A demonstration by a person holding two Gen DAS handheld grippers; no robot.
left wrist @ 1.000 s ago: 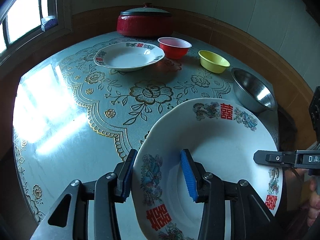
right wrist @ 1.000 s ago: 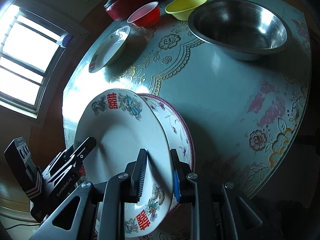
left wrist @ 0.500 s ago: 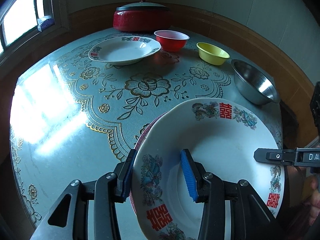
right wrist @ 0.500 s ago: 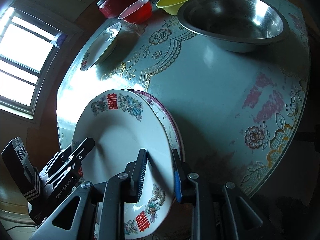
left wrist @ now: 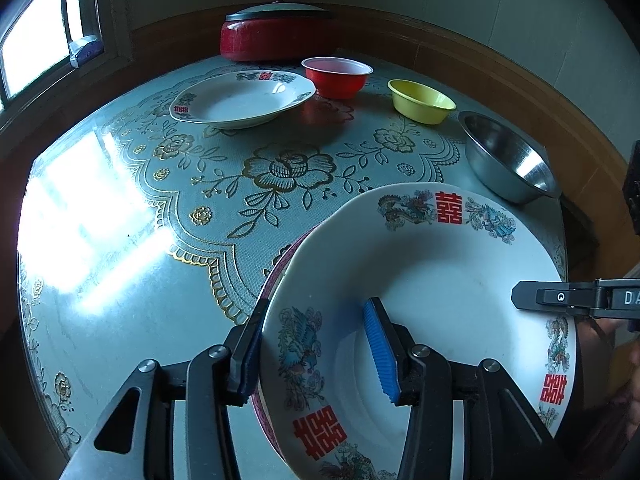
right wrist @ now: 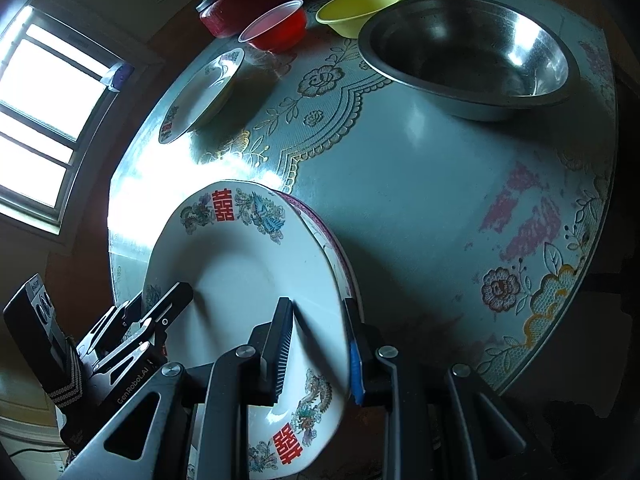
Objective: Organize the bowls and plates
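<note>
Both grippers angled steeply down at near edge of surface (left wrist: 120,240). Left gripper (left wrist: 320,352) jaws opening, straddling rim of white deep plate with red characters (left wrist: 440,280). Right gripper (right wrist: 318,354) jaws clamp opposite rim. Plate sits on purple-rimmed plate (right wrist: 340,256).

The right gripper (right wrist: 318,354) has its jaws straddling the rim of a white plate with red characters (right wrist: 248,276). It sits over a purple-rimmed plate (right wrist: 340,256) on the floral tabletop (right wrist: 420,208).
</note>
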